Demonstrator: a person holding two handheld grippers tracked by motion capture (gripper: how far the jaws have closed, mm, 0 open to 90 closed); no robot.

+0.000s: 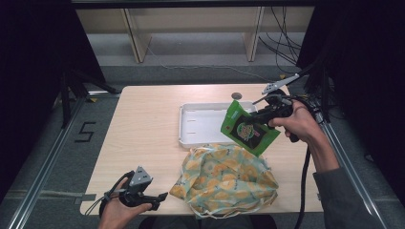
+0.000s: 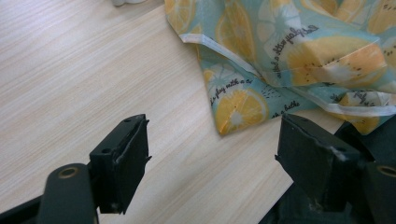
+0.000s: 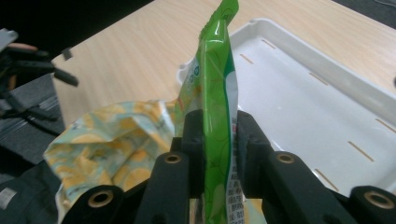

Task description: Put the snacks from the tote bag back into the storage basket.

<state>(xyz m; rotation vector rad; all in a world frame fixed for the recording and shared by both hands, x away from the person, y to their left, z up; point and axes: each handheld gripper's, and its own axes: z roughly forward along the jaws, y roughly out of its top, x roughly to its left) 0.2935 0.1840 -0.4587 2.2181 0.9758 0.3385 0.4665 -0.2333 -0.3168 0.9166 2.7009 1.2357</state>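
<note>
Right gripper (image 1: 261,116) is clamping a green snack pouch (image 1: 248,129), jaws pressing on both flat faces. In the high view the pouch is hanging in the air above the right end of the white tray (image 1: 191,125) and just beyond the cloth bag (image 1: 224,179), touching neither. It is sitting tilted, one corner pointing up and away. The pouch is glossy bright green along its edges with a dark panel in the middle bearing a round yellow-green graphic; the lettering is too small to read. In the right gripper view the pouch (image 3: 217,112) is showing edge-on, thin and flat, its sealed top edge rising past the jaws, small print running down its lower part.

The bag is lying crumpled on the wooden table (image 1: 143,124), pale teal with orange-slice prints and white trim.

Left gripper (image 1: 155,200) is resting at the table's near left corner, jaws standing wide apart, gripping nothing; the bag's edge (image 2: 243,105) is lying just ahead of them.
</note>
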